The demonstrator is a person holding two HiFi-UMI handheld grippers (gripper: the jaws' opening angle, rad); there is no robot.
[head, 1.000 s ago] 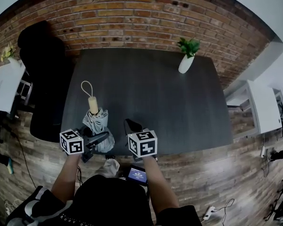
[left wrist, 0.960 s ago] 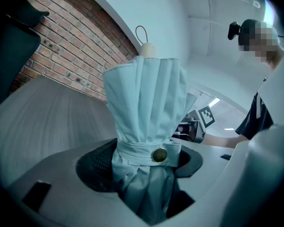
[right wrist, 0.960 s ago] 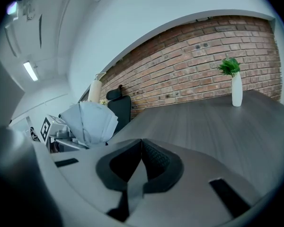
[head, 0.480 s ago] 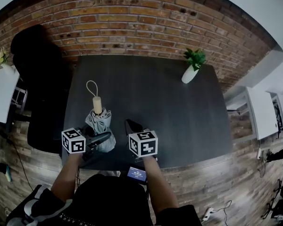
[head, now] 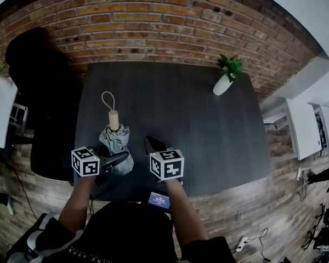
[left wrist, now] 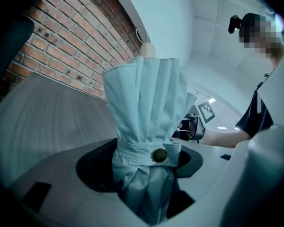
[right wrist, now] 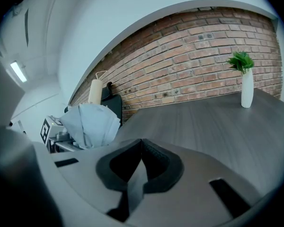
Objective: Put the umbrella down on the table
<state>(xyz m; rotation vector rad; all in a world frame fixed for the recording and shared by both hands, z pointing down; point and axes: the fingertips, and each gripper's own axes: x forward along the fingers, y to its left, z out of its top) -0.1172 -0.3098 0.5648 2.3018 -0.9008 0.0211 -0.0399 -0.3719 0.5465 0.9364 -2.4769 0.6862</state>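
Note:
A folded pale grey umbrella [head: 115, 142] with a wooden handle [head: 114, 119] and a cord loop is over the near left part of the dark table [head: 181, 103]. Its handle points toward the brick wall. My left gripper [head: 116, 160] is shut on the umbrella's [left wrist: 146, 103] lower end, just below its snap strap [left wrist: 160, 155]. I cannot tell whether the umbrella touches the tabletop. My right gripper [head: 153, 144] is to the umbrella's right, apart from it. In the right gripper view its jaws [right wrist: 142, 148] meet with nothing between them, and the umbrella [right wrist: 92, 119] shows at the left.
A white vase with a green plant [head: 225, 80] stands at the table's far right corner, also seen in the right gripper view [right wrist: 246, 86]. A black chair [head: 38, 92] is left of the table. White furniture [head: 304, 127] stands at the right, and a brick wall behind.
Both grippers have moved a little farther in over the table's near edge, the left one carrying the umbrella. The jaws look unchanged.

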